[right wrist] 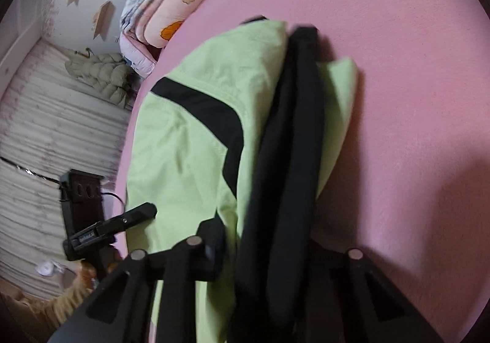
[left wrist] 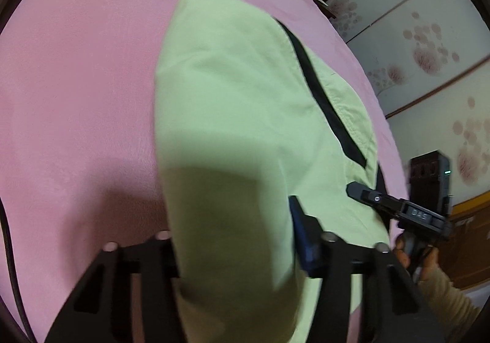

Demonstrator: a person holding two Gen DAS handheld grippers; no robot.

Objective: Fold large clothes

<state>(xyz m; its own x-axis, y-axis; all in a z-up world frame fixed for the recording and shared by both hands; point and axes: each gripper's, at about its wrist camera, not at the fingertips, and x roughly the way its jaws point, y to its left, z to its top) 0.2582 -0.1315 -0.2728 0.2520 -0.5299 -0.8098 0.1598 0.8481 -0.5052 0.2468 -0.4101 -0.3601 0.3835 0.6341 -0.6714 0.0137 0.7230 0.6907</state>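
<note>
A light green garment with black trim point(left wrist: 232, 116) lies on a pink bed sheet point(left wrist: 76, 92). In the left wrist view my left gripper point(left wrist: 235, 239) holds a fold of the green cloth between its fingers, lifted toward the camera. My right gripper point(left wrist: 364, 194) shows at the right edge of the garment. In the right wrist view my right gripper point(right wrist: 263, 245) is shut on the garment's green cloth and black band point(right wrist: 291, 159), which drape over it. The garment point(right wrist: 190, 141) spreads to the left, and my left gripper point(right wrist: 134, 214) touches its left edge.
The pink sheet point(right wrist: 413, 98) covers the bed all around. Folded quilts point(right wrist: 171, 9) and a beige padded jacket point(right wrist: 104, 73) lie at the far end. A floral sliding door point(left wrist: 413, 46) stands beside the bed. A pale floor mat point(right wrist: 46, 144) lies below the bed edge.
</note>
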